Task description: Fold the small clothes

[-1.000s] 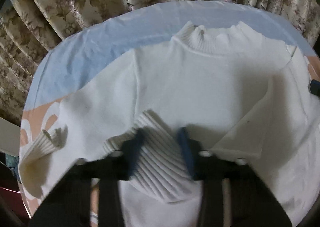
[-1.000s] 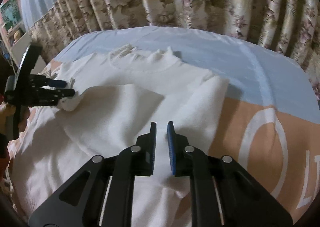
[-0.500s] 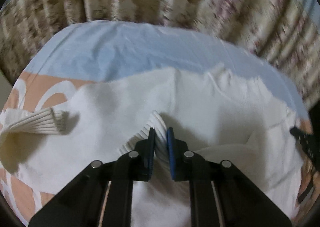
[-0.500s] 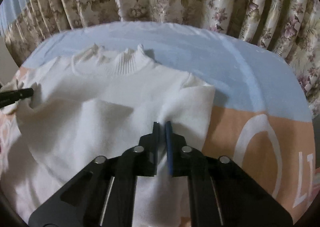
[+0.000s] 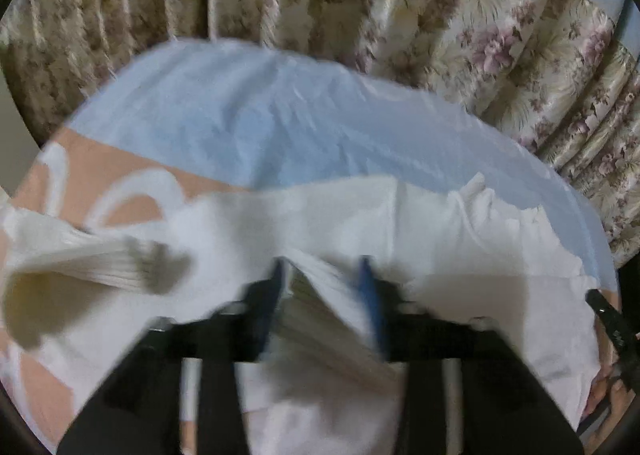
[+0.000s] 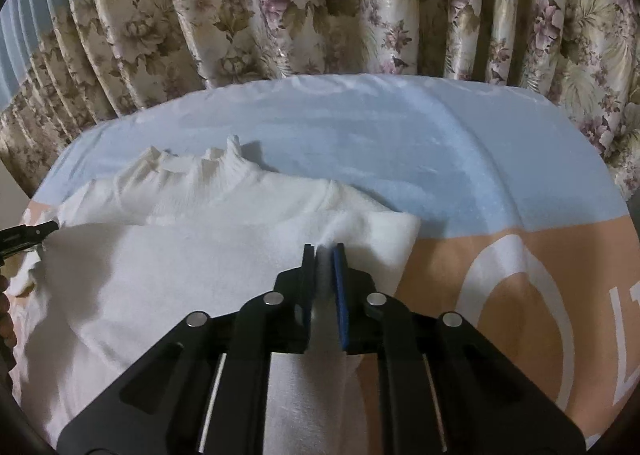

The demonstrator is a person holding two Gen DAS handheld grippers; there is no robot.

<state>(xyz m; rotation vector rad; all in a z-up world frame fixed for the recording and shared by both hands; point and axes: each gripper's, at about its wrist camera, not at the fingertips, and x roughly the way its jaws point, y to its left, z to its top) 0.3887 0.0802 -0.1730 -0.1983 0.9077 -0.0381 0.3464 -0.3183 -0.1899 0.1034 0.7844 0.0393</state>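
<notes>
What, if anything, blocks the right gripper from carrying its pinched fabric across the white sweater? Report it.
Nothing visible does. The right gripper is shut on a fold of the white knitted sweater, whose flat body lies bare toward the left gripper at its far edge.

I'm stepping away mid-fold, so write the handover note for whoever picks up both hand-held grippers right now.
Left hand-held gripper: open, blurred, its fingers either side of the ribbed cuff.
Right hand-held gripper: shut on the sweater's folded side edge.
White sweater: lies on the blue and peach sheet, collar toward the floral curtain.
Done: one sleeve lies folded across the body.
Left: the other cuff lies out at the side; fold it in, then fold the body.
</notes>
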